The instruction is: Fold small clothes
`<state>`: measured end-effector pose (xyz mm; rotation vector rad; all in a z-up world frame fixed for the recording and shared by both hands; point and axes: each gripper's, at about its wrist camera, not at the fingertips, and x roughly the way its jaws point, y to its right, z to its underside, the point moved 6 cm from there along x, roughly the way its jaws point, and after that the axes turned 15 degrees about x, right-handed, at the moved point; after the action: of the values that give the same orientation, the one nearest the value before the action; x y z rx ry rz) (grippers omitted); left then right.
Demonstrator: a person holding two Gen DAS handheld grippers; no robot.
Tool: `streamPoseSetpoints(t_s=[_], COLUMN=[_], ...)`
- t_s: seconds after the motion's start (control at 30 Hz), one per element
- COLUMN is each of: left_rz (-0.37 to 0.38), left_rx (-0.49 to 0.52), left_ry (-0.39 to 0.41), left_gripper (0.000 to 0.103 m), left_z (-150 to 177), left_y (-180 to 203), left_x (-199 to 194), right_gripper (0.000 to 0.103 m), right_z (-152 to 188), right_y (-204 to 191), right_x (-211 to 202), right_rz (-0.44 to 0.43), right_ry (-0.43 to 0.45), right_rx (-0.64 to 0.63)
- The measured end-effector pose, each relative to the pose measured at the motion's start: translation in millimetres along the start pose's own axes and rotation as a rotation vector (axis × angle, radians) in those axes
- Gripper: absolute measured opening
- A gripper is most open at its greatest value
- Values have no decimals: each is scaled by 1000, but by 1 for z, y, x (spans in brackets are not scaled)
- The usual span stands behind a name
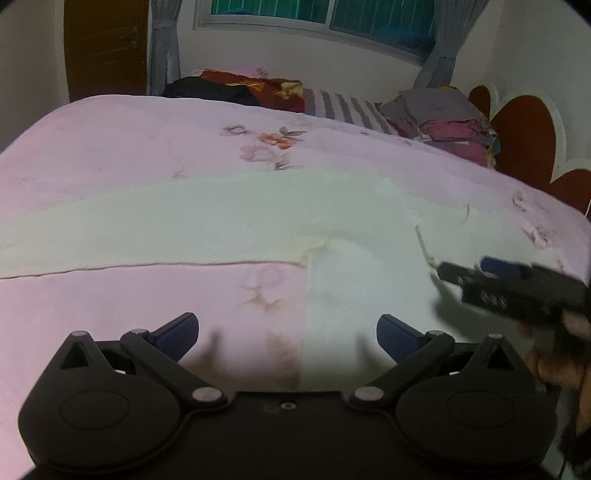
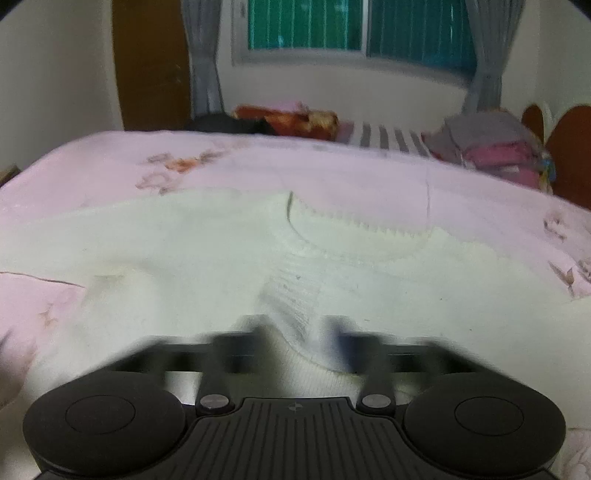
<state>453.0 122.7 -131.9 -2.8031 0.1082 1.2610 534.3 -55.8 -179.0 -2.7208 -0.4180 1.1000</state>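
Note:
A white knitted garment [image 1: 221,218] lies spread on the pink floral bedsheet [image 1: 110,147]. My left gripper [image 1: 288,336] is wide open and empty, low over the garment's near edge. My right gripper also shows in the left wrist view [image 1: 443,271], at the garment's right edge. In the right wrist view the garment [image 2: 184,251] fills the middle, with its ribbed part [image 2: 291,295] lying between the fingers of my right gripper [image 2: 303,343]. Those fingers are blurred by motion and stand a little apart around the ribbed cloth.
A pile of folded clothes [image 1: 450,125] sits at the far right of the bed by the red headboard [image 1: 524,144]. Dark and red bedding [image 1: 251,88] lies at the far edge under the window [image 1: 317,14]. A brown door [image 1: 105,48] is at the left.

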Motion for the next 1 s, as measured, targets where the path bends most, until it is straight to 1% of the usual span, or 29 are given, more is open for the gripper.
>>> streamPoseSetpoints(t_s=[0.03,0.07,0.1,0.13,0.17,0.2,0.3,0.33,0.4,0.47,0.5,0.57,0.6,0.63,0.73,0.83,0.93,1.0], left_rz=[25,56,98,134,180,229,331,351,349,363,361,360,370,390,399,345,302,275], left_rx=[-1,-2,-1,-2,-3,-5,-29,-39,-63,-97,-106,-93,-82,-83,-103,-103,-99,-103], left_ry=[8,18,26,28,29,31,8,6,-28,-31,-31,-29,-35,-38,38,84,79,71], left_gripper=[94,90,80,68,64,59,47,47,46,45,42,23,3,3,3,3,3,3], left_z=[-5,-10,-15,-21,-27,-32,-47,-52,-58,-63,-66,-71,-72,-72,-81,-84,-78,-75], left_y=[6,14,25,36,46,60,91,97,106,111,113,117,117,116,98,66,37,25], left_x=[4,8,14,22,31,41,73,83,106,117,122,129,135,137,120,102,94,96], right_gripper=[71,69,63,41,25,22,21,21,21,21,21,21,21,21,21,21,21,21], right_z=[2,1,2,2,3,5,8,8,10,8,7,7,10,12,9,12,12,12], right_y=[3,10,20,28,41,53,87,99,119,140,147,160,169,174,174,173,176,177], right_x=[-8,-13,-19,-23,-27,-30,-55,-60,-71,-71,-74,-78,-86,-88,-86,-89,-89,-90], right_rz=[-10,1,6,-5,1,17,65,84,112,132,140,149,152,146,145,142,141,145], right_ry=[24,20,18,31,14,10,15,11,14,8,8,4,-1,-2,0,4,10,15], right_rx=[15,29,57,84,132,167,248,269,307,360,377,410,431,449,453,454,465,466])
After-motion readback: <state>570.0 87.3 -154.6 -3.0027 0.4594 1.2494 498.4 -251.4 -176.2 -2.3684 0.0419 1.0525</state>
